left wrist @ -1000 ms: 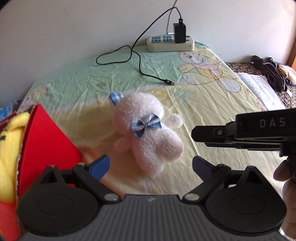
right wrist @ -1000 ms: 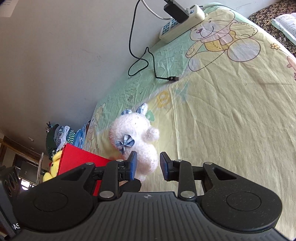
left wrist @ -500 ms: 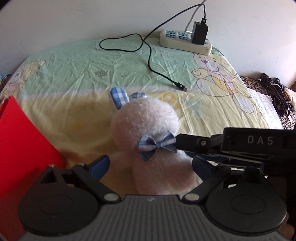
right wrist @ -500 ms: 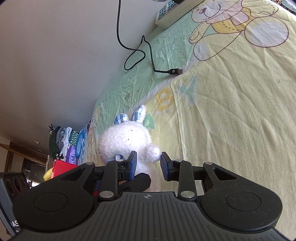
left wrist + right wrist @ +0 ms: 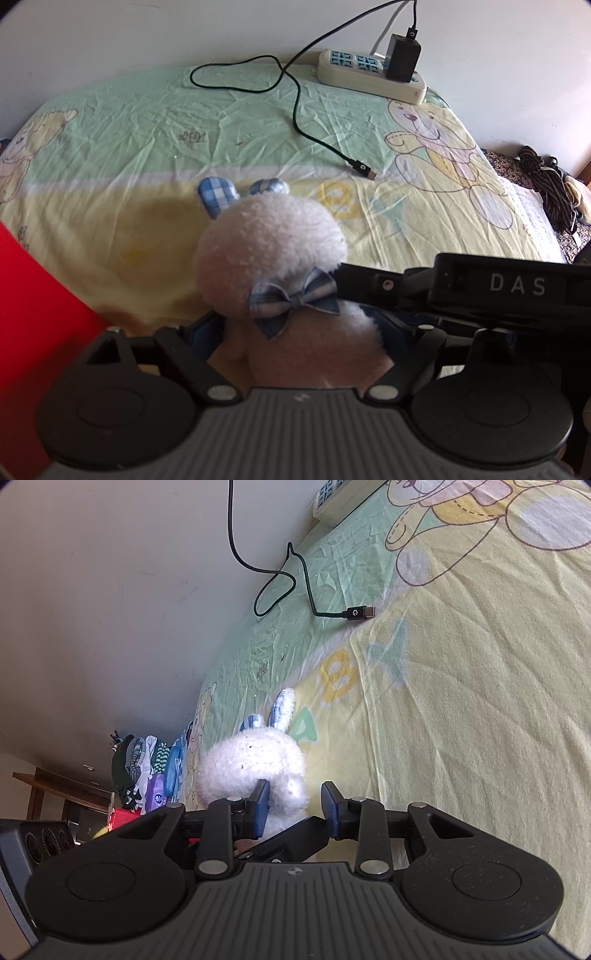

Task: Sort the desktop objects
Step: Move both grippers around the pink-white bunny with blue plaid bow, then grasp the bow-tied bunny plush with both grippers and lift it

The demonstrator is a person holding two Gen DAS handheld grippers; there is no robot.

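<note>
**Two grippers at one plush rabbit**

Three white letters, "DAS", read on the black body of the right gripper (image 5: pixel 341 275), which reaches in from the right of the left wrist view and touches the plush rabbit (image 5: pixel 273 258) beside its blue checked bow tie (image 5: pixel 293 299). Its fingers stand apart, one blue pad (image 5: pixel 261 808) against the rabbit's arm. The left gripper (image 5: pixel 301 332) straddles the rabbit's body; whether it presses I cannot tell. The rabbit sits near the front of the bedsheet (image 5: pixel 147 122), which is printed with teddy bears and a yellow "8". At the sheet's far edge lies a power strip (image 5: pixel 369 75) carrying a black charger (image 5: pixel 402 57), its cable (image 5: pixel 295 110) trailing forward. A red box (image 5: pixel 33 321) fills the left side.
</note>
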